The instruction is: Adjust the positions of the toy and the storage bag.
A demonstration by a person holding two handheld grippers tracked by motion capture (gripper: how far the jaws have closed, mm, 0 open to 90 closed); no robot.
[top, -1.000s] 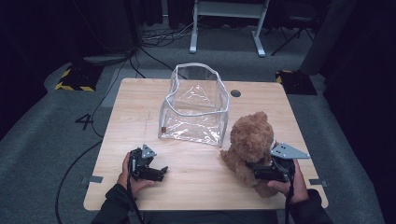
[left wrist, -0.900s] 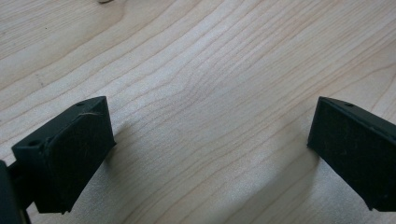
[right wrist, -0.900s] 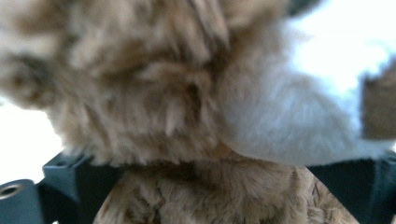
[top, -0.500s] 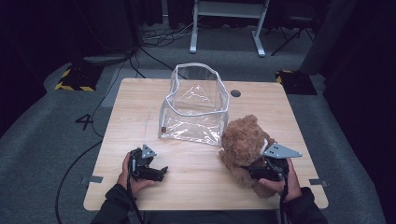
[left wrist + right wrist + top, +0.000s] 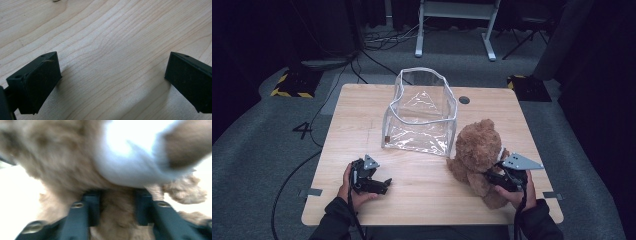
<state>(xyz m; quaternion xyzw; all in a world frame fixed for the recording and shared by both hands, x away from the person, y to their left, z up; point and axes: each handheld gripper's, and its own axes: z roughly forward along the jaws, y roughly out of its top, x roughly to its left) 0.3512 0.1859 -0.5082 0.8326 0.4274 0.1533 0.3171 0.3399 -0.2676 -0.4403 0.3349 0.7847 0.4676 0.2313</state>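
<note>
A brown teddy bear (image 5: 476,150) sits upright on the wooden table (image 5: 422,200) at the front right, just right of a clear plastic bag (image 5: 419,117) that stands open. My right gripper (image 5: 493,178) reaches into the bear's lower body from the right. Its jaws have just been closing, and in the right gripper view the pads press brown fur (image 5: 117,212) from both sides; a white tag or patch (image 5: 127,162) shows above. My left gripper (image 5: 382,186) rests low at the front left, jaws wide apart over bare wood (image 5: 112,62), nothing between them.
A small dark grommet hole (image 5: 464,100) sits near the table's far edge. Cables (image 5: 377,55) run over the grey floor beyond, where a white metal frame (image 5: 452,25) stands. A person's hands and dark sleeves come in from the bottom.
The right gripper's jaws closed onto the bear's body, and the bear leaned slightly left toward the bag. The left gripper stayed where it was.
</note>
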